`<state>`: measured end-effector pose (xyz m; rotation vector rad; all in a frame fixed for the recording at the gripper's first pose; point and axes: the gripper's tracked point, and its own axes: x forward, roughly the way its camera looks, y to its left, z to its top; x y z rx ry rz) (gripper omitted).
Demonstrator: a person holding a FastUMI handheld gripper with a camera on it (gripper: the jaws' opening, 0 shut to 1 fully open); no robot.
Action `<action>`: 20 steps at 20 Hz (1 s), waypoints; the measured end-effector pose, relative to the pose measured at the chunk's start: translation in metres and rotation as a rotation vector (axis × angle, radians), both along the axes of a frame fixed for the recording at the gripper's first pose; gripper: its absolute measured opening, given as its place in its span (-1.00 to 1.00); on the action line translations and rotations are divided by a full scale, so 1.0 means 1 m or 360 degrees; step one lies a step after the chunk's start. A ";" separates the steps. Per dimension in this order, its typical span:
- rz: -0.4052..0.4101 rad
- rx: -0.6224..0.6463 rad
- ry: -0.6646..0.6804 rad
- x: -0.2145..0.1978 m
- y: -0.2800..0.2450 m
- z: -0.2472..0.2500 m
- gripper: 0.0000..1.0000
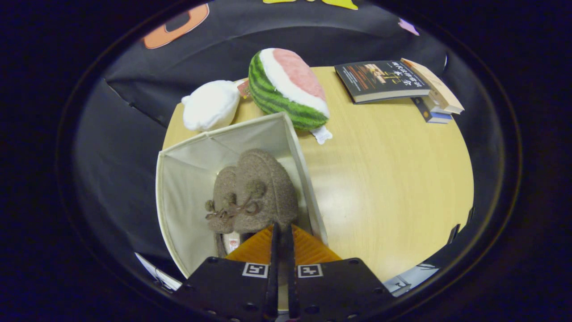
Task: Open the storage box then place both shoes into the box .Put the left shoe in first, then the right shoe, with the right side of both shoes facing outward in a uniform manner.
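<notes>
An open cream fabric storage box [178, 188] stands on the round wooden table [384, 188]. Two brown felt shoes with pompom laces sit side by side inside it. The nearer, larger-looking shoe [268, 188] lies just ahead of my fingertips, and the other shoe [222, 197] is pressed against its left side. My gripper [282, 229] is over the box's near corner. Its fingers are drawn close together with only a thin gap, pinching the rear edge of the nearer shoe.
Behind the box lie a watermelon-slice plush [286, 87] and a white plush [210, 105]. A stack of books [389, 82] sits at the table's far right. A white tag [321, 134] lies by the watermelon. Bare tabletop stretches right of the box.
</notes>
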<state>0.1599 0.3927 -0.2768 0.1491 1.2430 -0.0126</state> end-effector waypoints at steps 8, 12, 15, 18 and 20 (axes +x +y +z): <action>0.0177 0.0022 -0.0089 -0.011 0.009 0.024 -0.02; 0.0310 0.0009 -0.0176 -0.025 0.006 0.051 0.68; 0.0371 0.0006 -0.0280 -0.034 -0.011 0.078 0.80; 0.0380 -0.0088 -0.0437 -0.037 -0.045 0.110 0.82; 0.0392 -0.0144 -0.0604 -0.034 -0.069 0.139 0.82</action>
